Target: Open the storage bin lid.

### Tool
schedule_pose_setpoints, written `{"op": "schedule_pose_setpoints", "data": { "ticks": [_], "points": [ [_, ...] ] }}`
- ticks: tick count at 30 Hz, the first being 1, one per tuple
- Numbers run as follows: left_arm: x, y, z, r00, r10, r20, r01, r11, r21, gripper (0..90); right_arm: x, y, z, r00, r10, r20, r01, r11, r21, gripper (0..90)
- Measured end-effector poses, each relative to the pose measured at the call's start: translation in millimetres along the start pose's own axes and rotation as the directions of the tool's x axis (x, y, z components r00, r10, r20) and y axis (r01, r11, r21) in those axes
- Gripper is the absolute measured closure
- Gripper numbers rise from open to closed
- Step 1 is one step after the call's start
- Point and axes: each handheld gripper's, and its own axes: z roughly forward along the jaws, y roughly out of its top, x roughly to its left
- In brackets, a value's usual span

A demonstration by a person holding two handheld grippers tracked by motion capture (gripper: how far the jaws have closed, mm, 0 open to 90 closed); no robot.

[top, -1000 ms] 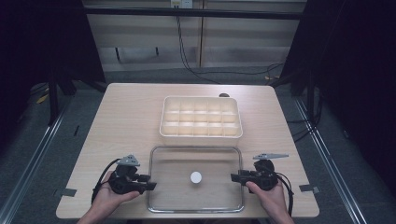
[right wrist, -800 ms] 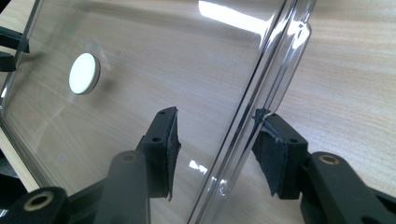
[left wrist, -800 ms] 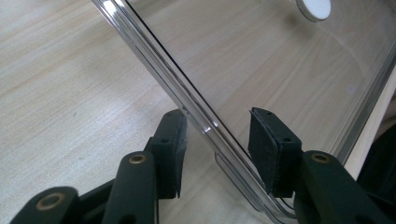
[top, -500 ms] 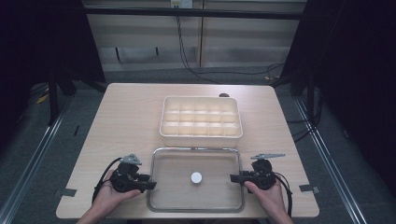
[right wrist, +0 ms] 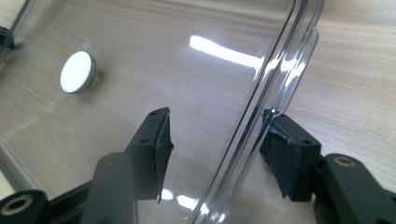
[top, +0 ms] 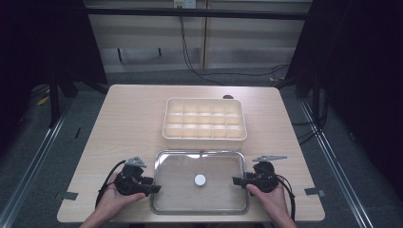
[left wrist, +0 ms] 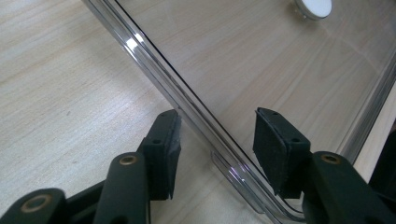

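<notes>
The clear lid (top: 199,204) lies flat at lower centre of the desk (top: 128,123), each short rim between the just-opening, probably non-gripping jaws of the left gripper (top: 153,186) and right gripper (top: 236,180).

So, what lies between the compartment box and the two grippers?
The clear plastic lid with a white round knob, flat on the wooden table, in the high view.

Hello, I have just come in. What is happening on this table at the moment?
A person holds a pair of tongs in each hand at the two short sides of a clear lid with a white knob. The lid lies flat on the table, in front of a cream compartment box. The left tongs and right tongs each straddle the lid's rim; their jaws have just been opening and the pads do not press it.
</notes>
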Motion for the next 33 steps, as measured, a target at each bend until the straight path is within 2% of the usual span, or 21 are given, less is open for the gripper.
{"op": "schedule_pose_setpoints", "data": {
  "ticks": [1,2,3,4,10,12,14,15,16,19,21,24,25,28,30,31,32,33],
  "points": [
    [0.0,0.0,0.0,1.0000,0.000,0.000,0.000,1.0000,0.000,50.8,0.0,0.0,0.0,1.0000,0.000,0.000,0.000,1.000,0.000,42.8],
    [-0.2,0.0,0.1,1.0000,0.006,-0.004,-0.006,1.0000,0.003,50.4,2.4,-0.2,0.1,0.9994,-0.017,0.031,0.017,1.000,0.001,41.8],
    [-0.7,0.0,0.6,1.0000,0.006,-0.003,-0.006,1.0000,0.004,50.4,2.4,-0.2,0.1,0.9994,-0.017,0.031,0.017,1.000,0.001,41.8],
    [-1.4,0.0,1.6,0.9999,0.010,-0.003,-0.010,0.9999,0.004,49.0,6.3,0.3,0.6,0.9948,-0.055,0.086,0.054,0.998,0.013,39.9],
    [-0.8,0.7,2.2,1.0000,0.007,-0.004,-0.007,1.0000,0.001,48.7,6.3,0.3,2.0,0.9951,-0.049,0.086,0.049,0.999,0.001,37.9],
    [-0.9,0.7,2.4,1.0000,0.007,-0.005,-0.007,1.0000,-0.001,48.2,5.6,0.1,1.6,0.9967,-0.032,0.074,0.032,0.999,-0.002,37.3],
    [-1.1,0.7,2.8,0.9998,0.016,-0.010,-0.016,0.9999,-0.002,46.7,0.4,-0.8,-0.1,0.9990,-0.009,0.043,0.010,1.000,-0.016,37.2],
    [-2.0,0.5,3.3,0.9997,0.014,-0.021,-0.014,0.9999,-0.009,46.7,0.4,-0.8,-0.1,0.9990,-0.009,0.043,0.010,1.000,-0.016,37.2],
    [-0.7,0.0,2.6,0.9999,0.013,-0.001,-0.013,0.9998,-0.011,45.9,-0.7,-1.5,-2.7,0.9974,-0.013,0.071,0.015,0.999,-0.029,37.2],
    [1.4,-0.5,1.5,1.0000,-0.002,-0.008,0.001,0.9998,-0.022,42.5,-2.4,-1.4,-6.6,0.9982,-0.010,0.059,0.014,0.998,-0.060,37.0],
    [2.4,-0.7,0.0,1.0000,-0.004,-0.003,0.004,0.9994,-0.035,41.3,-3.8,-1.0,-11.5,0.9995,0.001,0.033,0.002,0.996,-0.085,36.8],
    [1.1,-0.5,-5.3,0.9999,0.006,-0.012,-0.007,0.9969,-0.079,36.6,-4.0,-0.6,-16.5,0.9998,-0.021,0.007,0.021,0.993,-0.119,35.4],
    [1.1,-0.5,-5.3,0.9999,0.006,-0.012,-0.007,0.9969,-0.079,36.3,-4.0,-0.6,-16.5,0.9998,-0.021,0.007,0.021,0.993,-0.119,35.4],
    [0.1,-1.1,-13.1,0.9991,0.018,-0.037,-0.023,0.9926,-0.119,32.9,-2.4,-1.1,-24.5,0.9990,-0.045,-0.006,0.043,0.986,-0.159,35.5],
    [-0.7,-2.6,-19.5,0.9979,0.025,-0.060,-0.034,0.9873,-0.155,36.1,-0.1,-3.3,-33.1,0.9964,-0.085,0.005,0.084,0.976,-0.200,35.3],
    [-0.7,-3.8,-23.1,0.9978,0.026,-0.062,-0.036,0.9847,-0.171,36.1,-0.1,-3.3,-33.1,0.9964,-0.085,0.005,0.084,0.976,-0.200,35.3],
    [-0.8,-7.0,-30.2,0.9966,0.016,-0.081,-0.033,0.9769,-0.211,34.5,1.4,-4.8,-39.4,0.9952,-0.098,0.009,0.097,0.969,-0.227,35.0],
    [-0.8,-7.0,-30.2,0.9966,0.016,-0.081,-0.033,0.9769,-0.211,34.0,1.4,-4.8,-39.4,0.9952,-0.098,0.009,0.097,0.969,-0.227,35.0]
  ]
}}
